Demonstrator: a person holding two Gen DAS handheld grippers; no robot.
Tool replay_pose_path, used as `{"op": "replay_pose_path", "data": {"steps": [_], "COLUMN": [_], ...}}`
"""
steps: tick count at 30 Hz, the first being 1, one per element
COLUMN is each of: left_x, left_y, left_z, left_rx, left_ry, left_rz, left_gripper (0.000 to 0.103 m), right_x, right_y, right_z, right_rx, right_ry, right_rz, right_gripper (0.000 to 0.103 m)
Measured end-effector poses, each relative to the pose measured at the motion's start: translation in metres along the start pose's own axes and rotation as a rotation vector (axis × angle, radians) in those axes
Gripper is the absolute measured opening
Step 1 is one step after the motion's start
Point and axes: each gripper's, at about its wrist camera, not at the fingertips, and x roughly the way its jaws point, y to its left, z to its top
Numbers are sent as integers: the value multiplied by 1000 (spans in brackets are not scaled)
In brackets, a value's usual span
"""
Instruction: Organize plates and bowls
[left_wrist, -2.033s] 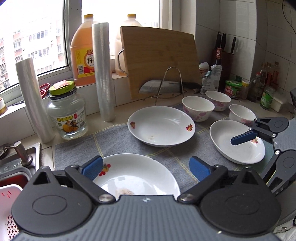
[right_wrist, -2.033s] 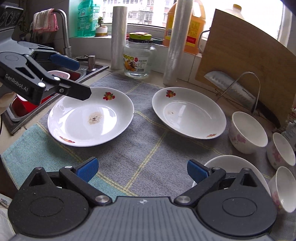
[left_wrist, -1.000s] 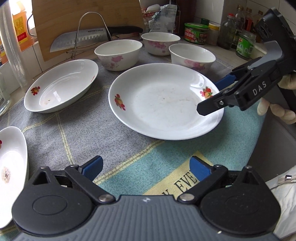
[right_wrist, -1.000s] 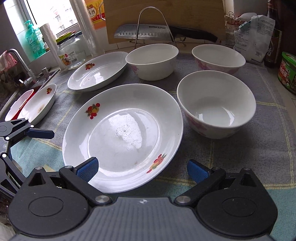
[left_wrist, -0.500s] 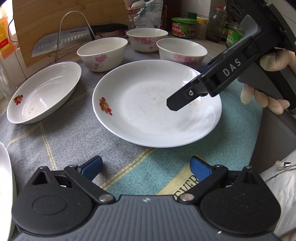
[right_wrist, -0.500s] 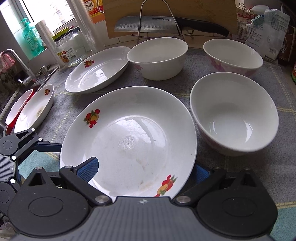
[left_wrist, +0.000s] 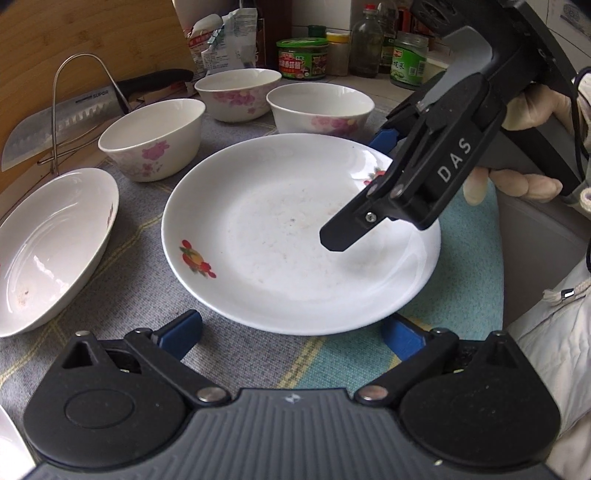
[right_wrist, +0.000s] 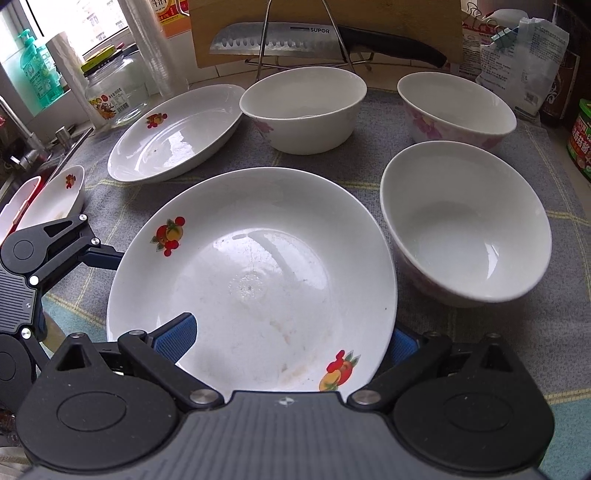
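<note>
A white plate with fruit prints (left_wrist: 280, 236) (right_wrist: 251, 273) lies on the grey and teal cloth. My left gripper (left_wrist: 291, 334) sits at its near rim. Its jaws are opening, with the rim between the blue pads and neither pad pressing on it. One of its fingers (right_wrist: 99, 258) reaches the plate's left edge in the right wrist view. My right gripper (right_wrist: 288, 341) (left_wrist: 356, 192) stands open astride the opposite rim, one finger above the plate and one outside it. Three flowered bowls (right_wrist: 303, 110) (right_wrist: 456, 107) (right_wrist: 465, 225) stand behind. A second plate (left_wrist: 55, 247) and a third plate (right_wrist: 55, 199) lie to the left.
A knife on a wire stand (right_wrist: 280, 42) leans against a wooden cutting board (left_wrist: 92, 40) at the back. Jars and bottles (left_wrist: 303, 59) line the back right corner. A glass jar (right_wrist: 110, 99) and the sink (right_wrist: 22, 158) are at the left. A gloved hand (left_wrist: 524, 110) holds the right gripper.
Both grippers swung away from the left plates to the right-hand plate. The right gripper came in over its rim. The left gripper closed in on the near edge, and its jaws widened.
</note>
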Motion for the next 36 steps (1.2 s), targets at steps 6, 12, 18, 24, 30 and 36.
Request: {"op": "replay_pose_path", "data": {"steps": [6, 12, 18, 24, 30, 36], "left_x": [3, 4, 5, 7, 7, 7], "left_y": [6, 10, 11, 13, 13, 13], "left_z": [1, -2, -1, 3, 6, 9], "left_rx": [41, 66, 77, 89, 133, 182], "left_ry": [-22, -44, -49, -33, -20, -13], "left_rz": [-34, -55, -63, -66, -61, -71], "left_gripper": [102, 103, 103, 103, 103, 103], "right_x": [0, -1, -3, -1, 1, 2], "right_y": [-2, -9, -21, -29, -34, -37], "right_z": [3, 6, 10, 13, 17, 20], "right_rx": [23, 72, 136, 193, 251, 262], "right_ry": [3, 0, -6, -27, -40, -31], "right_rz": [0, 39, 105, 151, 178, 186], "right_gripper": [103, 103, 103, 103, 103, 103]}}
